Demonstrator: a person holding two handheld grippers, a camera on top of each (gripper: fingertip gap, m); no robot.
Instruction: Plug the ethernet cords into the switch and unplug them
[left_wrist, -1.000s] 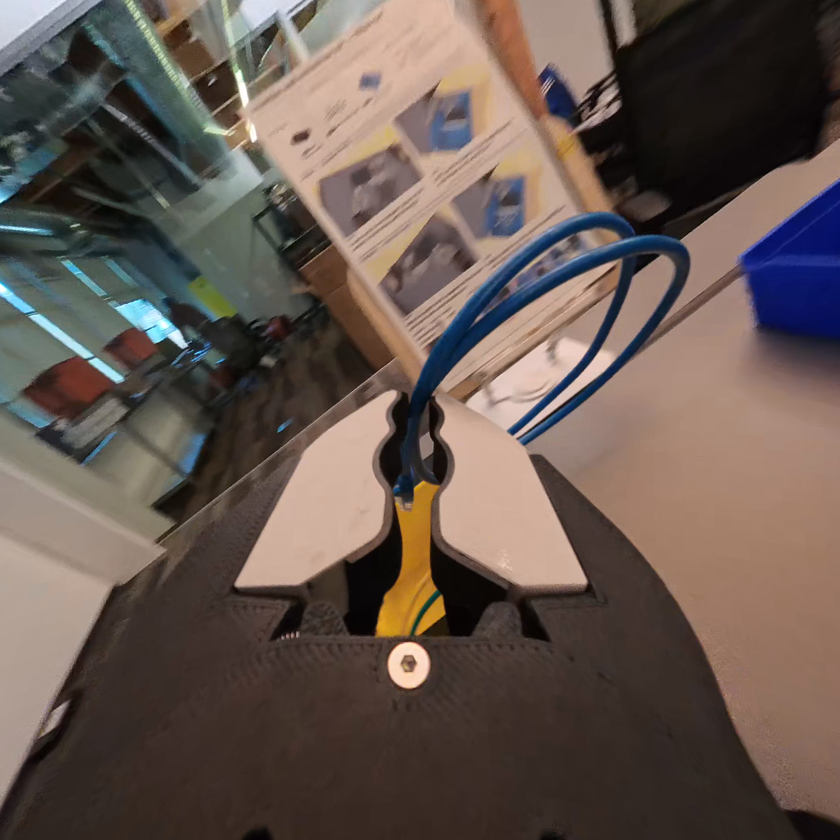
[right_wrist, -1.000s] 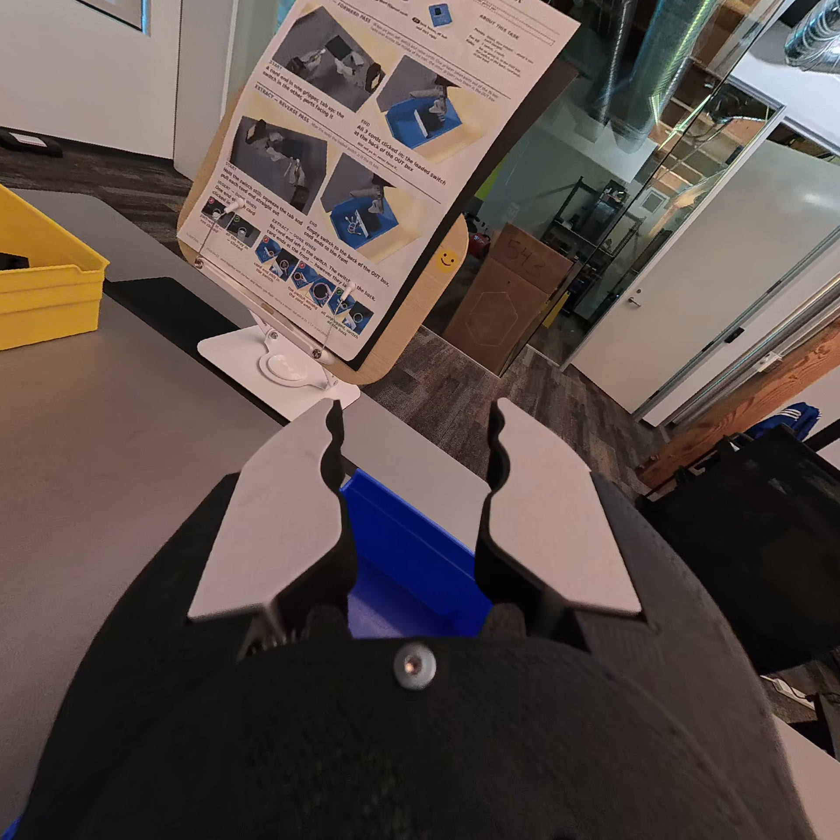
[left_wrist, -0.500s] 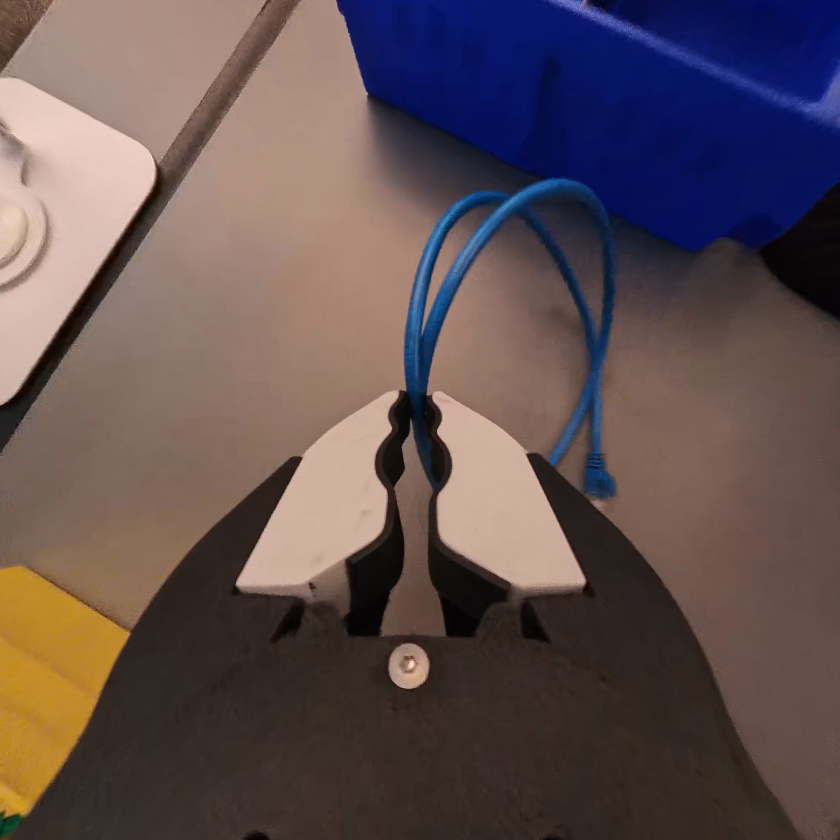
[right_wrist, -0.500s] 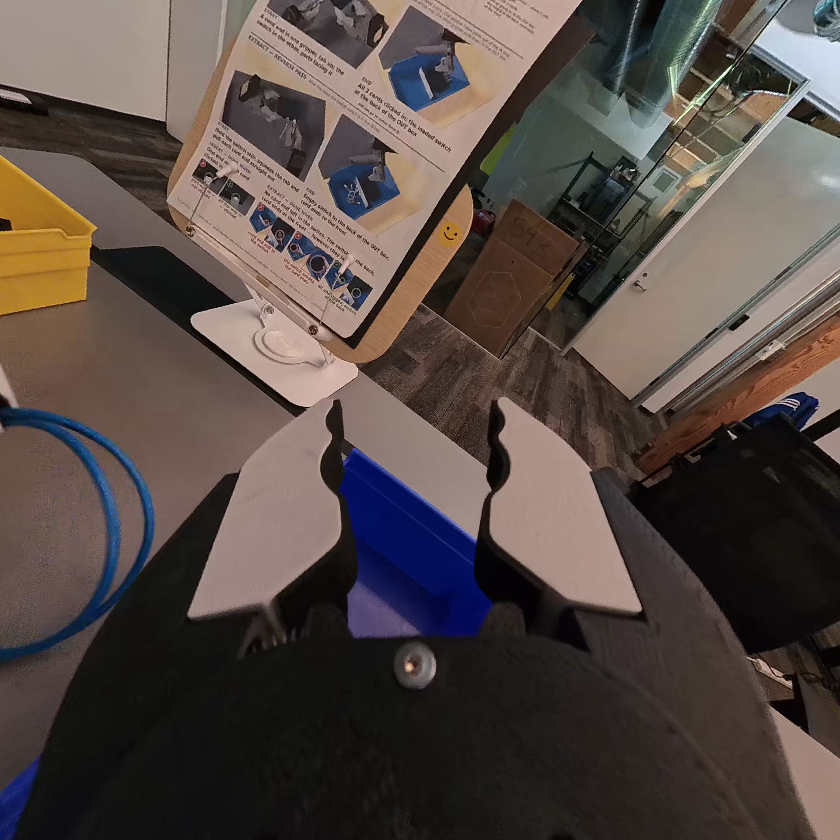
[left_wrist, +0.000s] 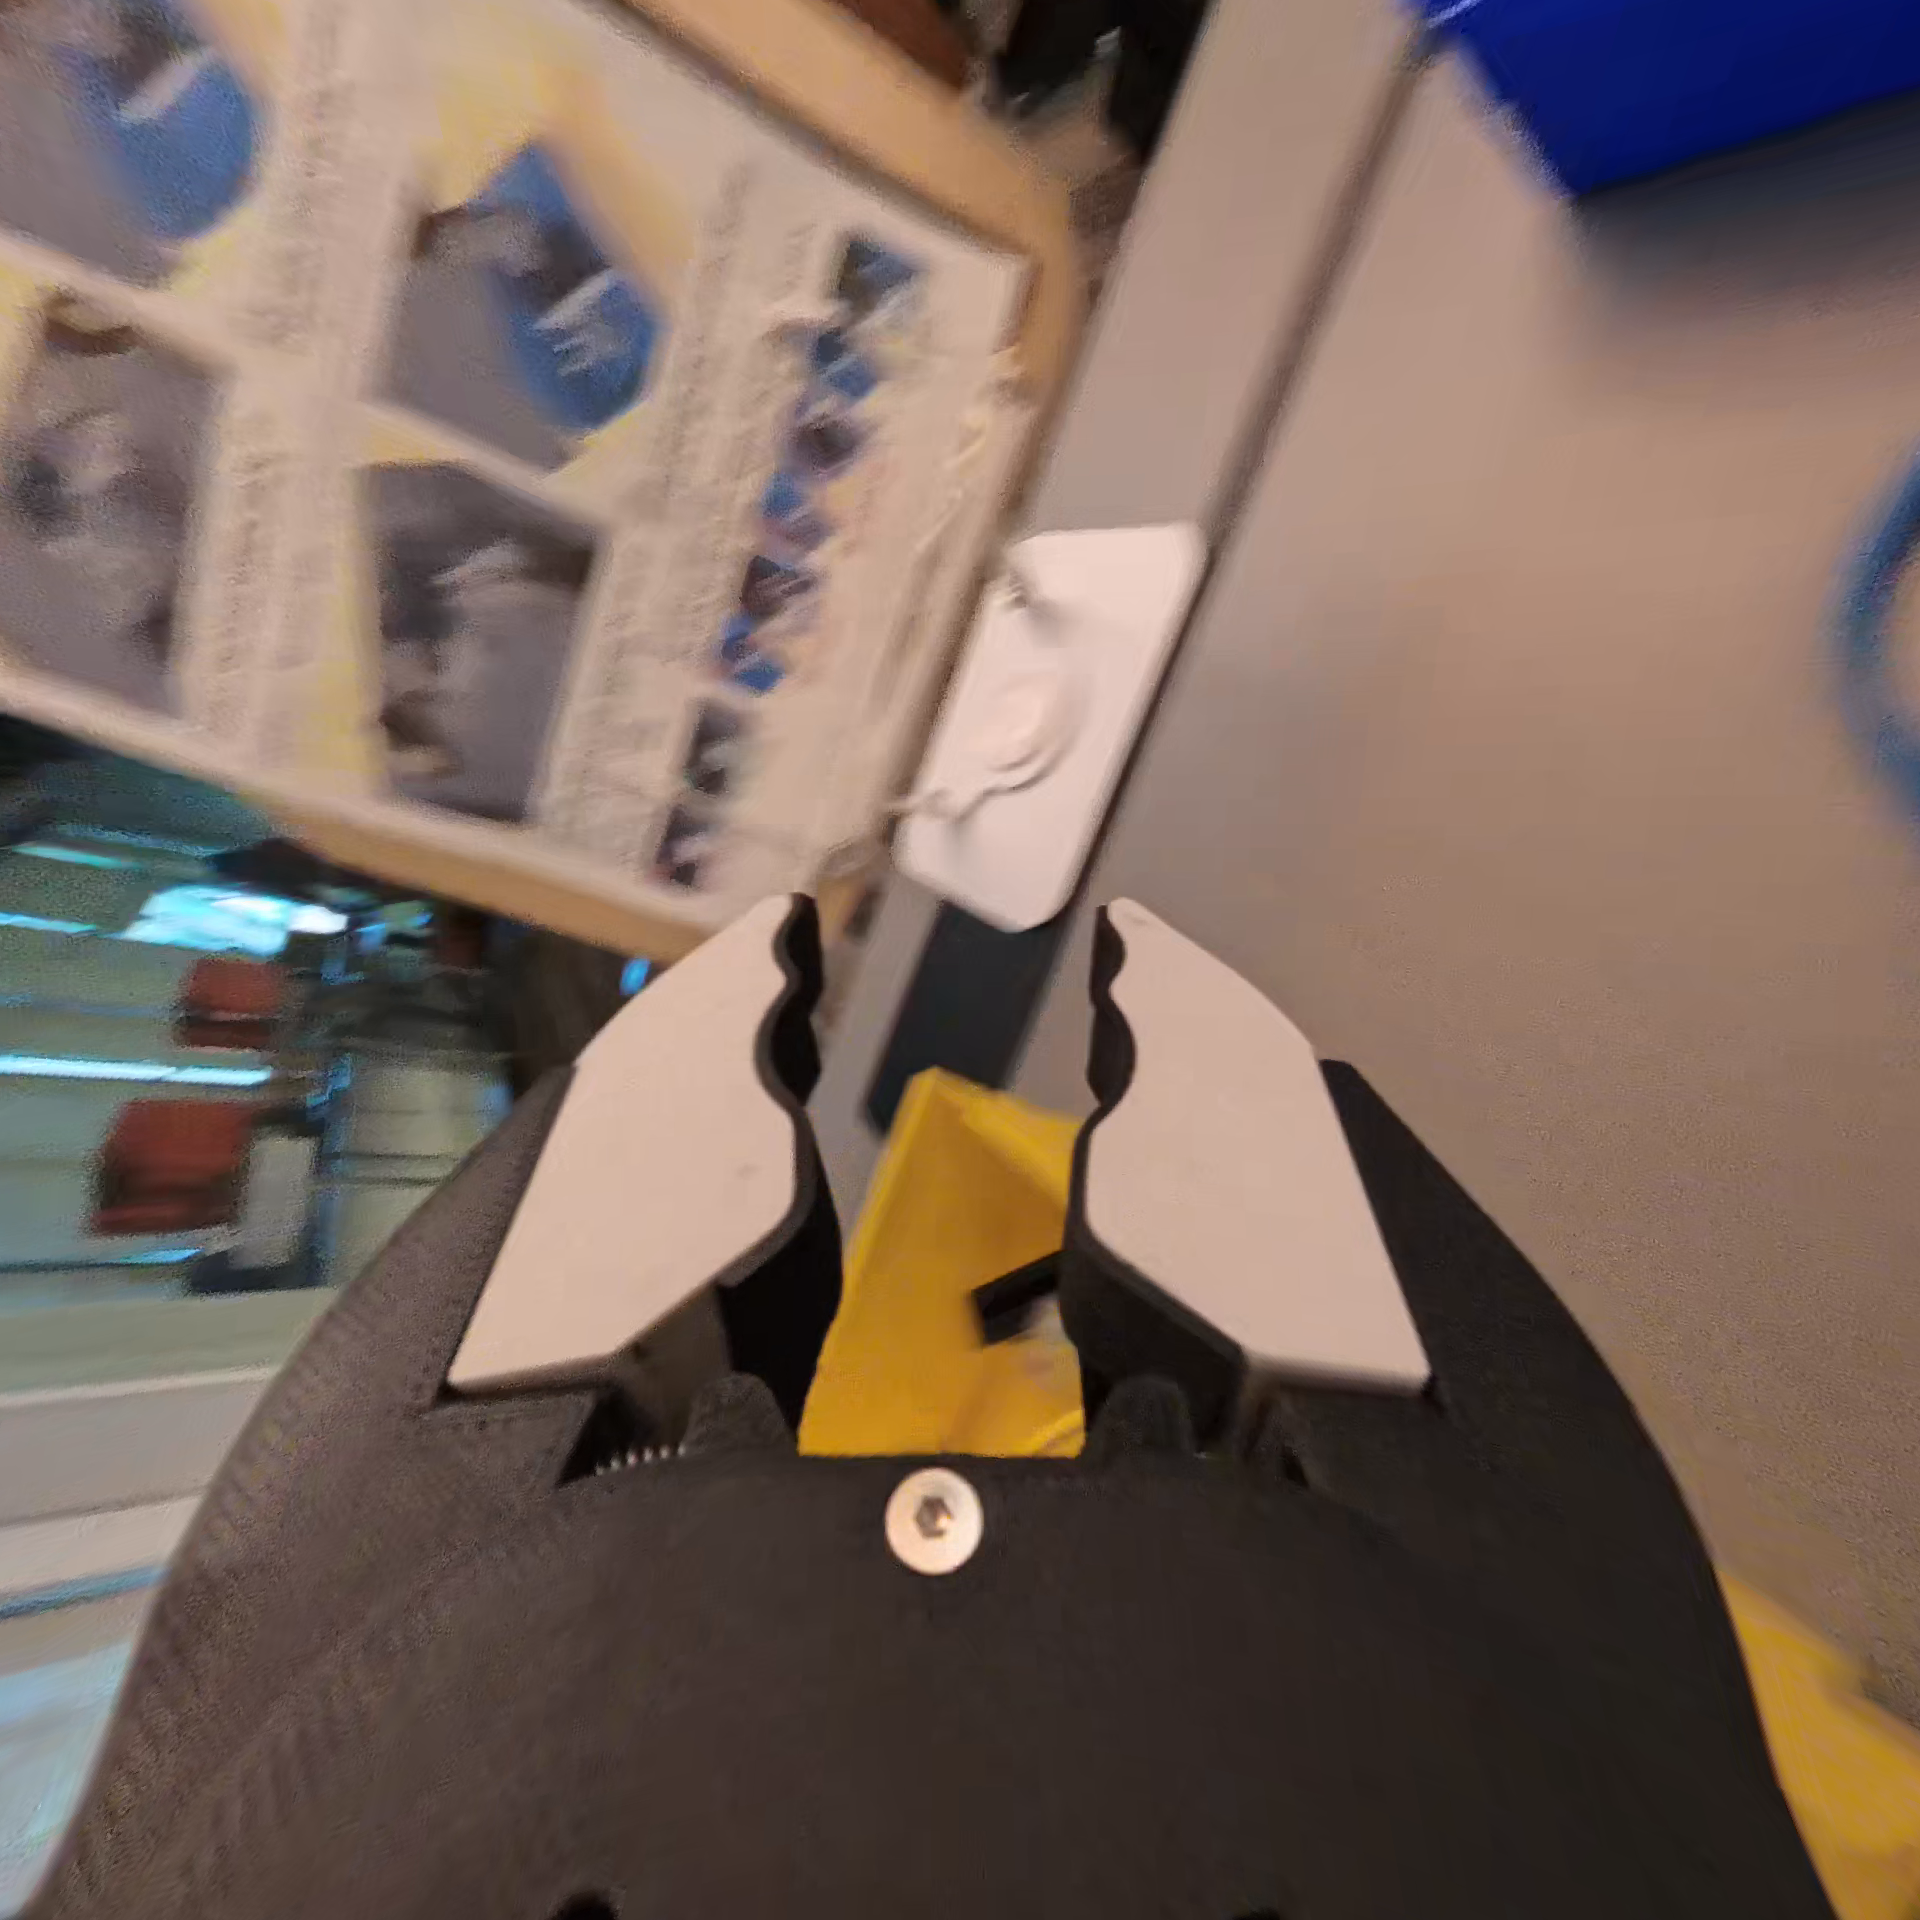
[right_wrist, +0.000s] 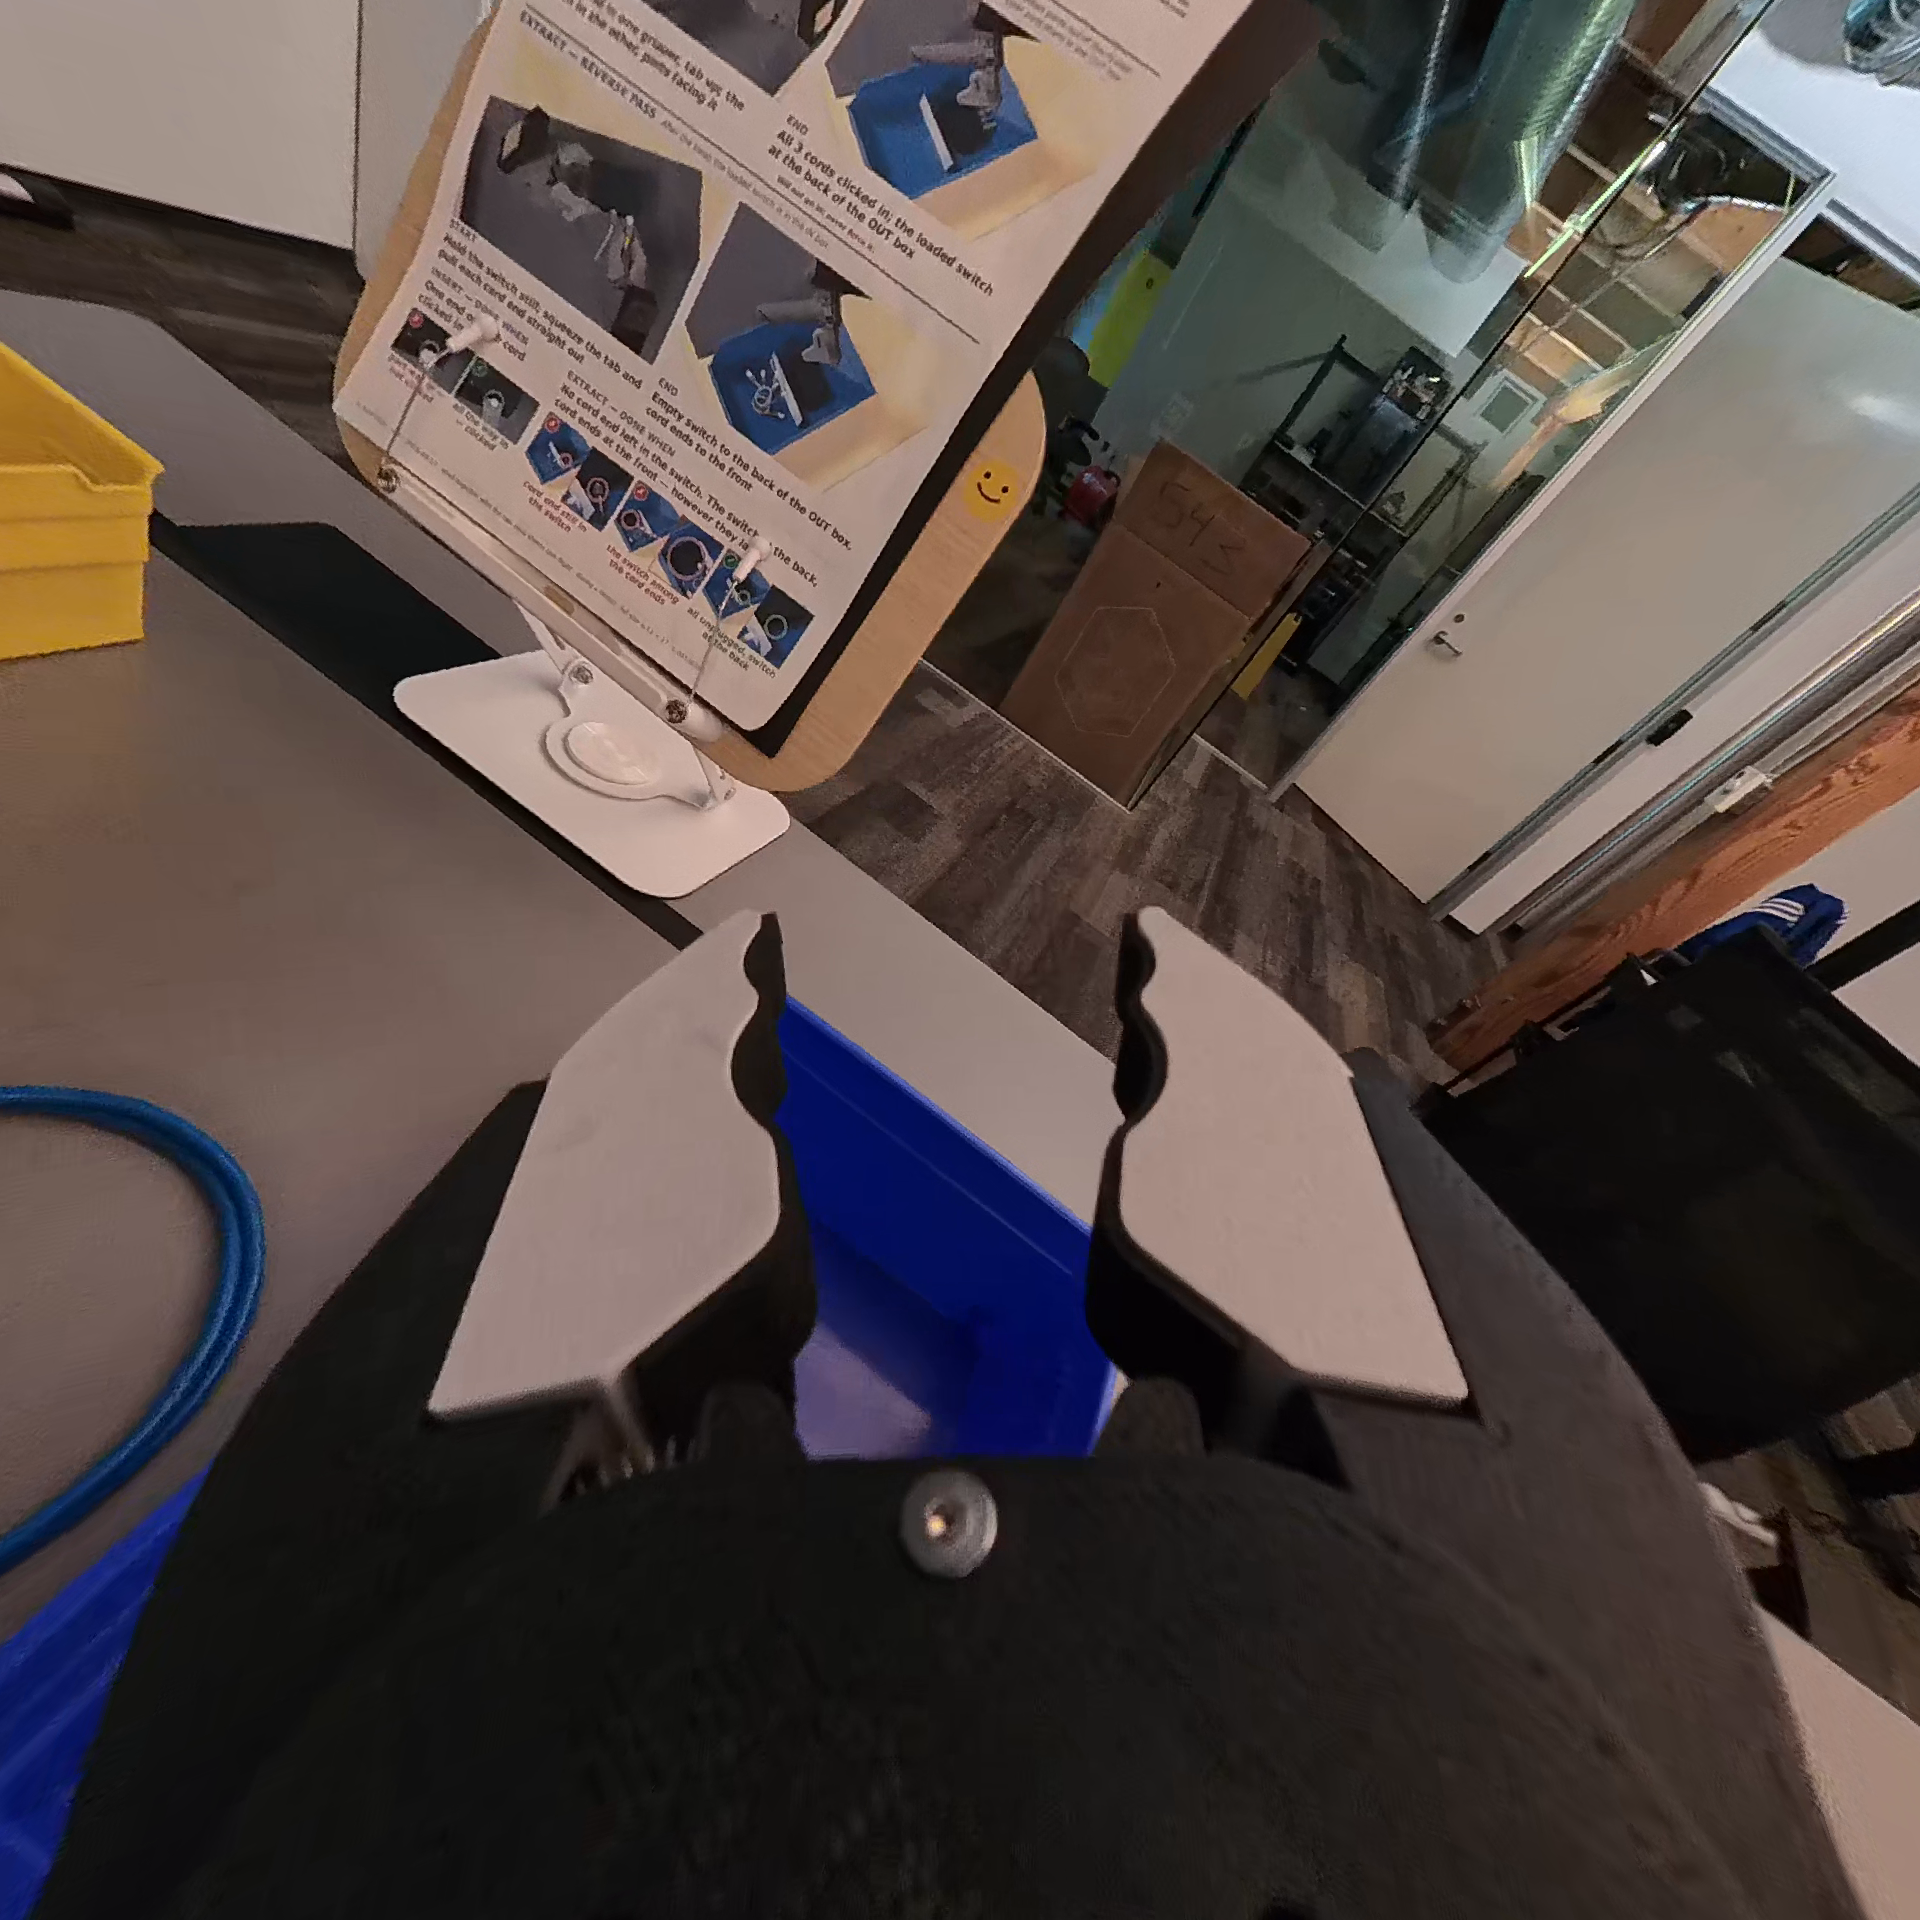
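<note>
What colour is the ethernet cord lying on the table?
Blue. The ethernet cord shows best in the right wrist view, looped on the grey table.

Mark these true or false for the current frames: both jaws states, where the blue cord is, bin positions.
1. The left gripper is shut on the blue cord. False: its jaws are open and empty.
2. The blue cord lies loose on the grey table. True.
3. The right gripper is open with nothing between its jaws. True.
4. A blue bin sits below the right gripper. True.
5. The yellow bin holds the blue cord. False: the cord is on the table, apart from it.
</note>
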